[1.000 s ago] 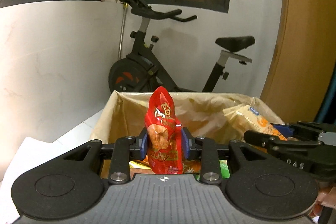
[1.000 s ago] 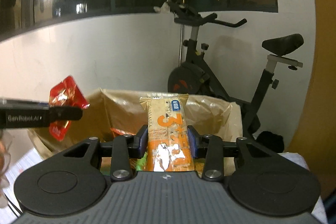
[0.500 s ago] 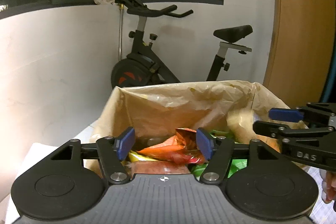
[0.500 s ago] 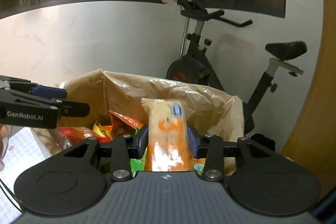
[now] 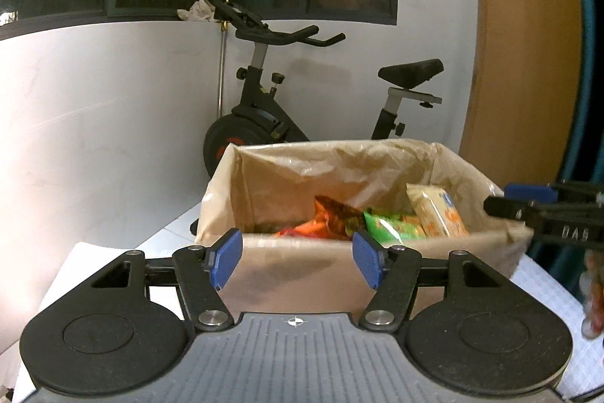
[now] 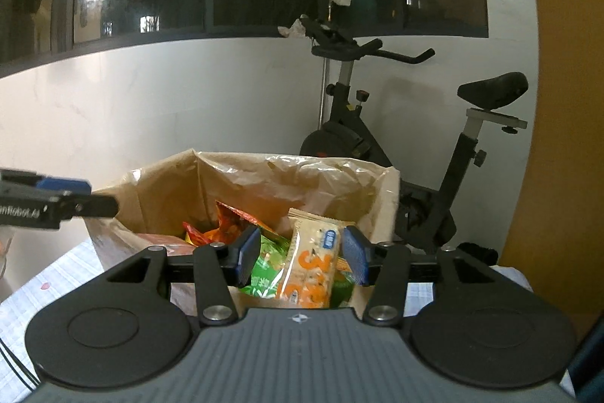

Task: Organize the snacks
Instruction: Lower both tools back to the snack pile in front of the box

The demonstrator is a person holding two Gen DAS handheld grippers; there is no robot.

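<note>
cracker pack (image 6: pixel 312 263) between opening right claw (image 6: pixel 300 255)

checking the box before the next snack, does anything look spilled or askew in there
Nothing has spilled. The snacks lie jumbled in the lined box, not stacked: the beige-orange pack stands on end, leaning on the green pack, and the orange pack pokes up at an angle.

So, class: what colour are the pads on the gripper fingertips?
Blue pads, set on black fingers; the left wrist view shows them best.
</note>
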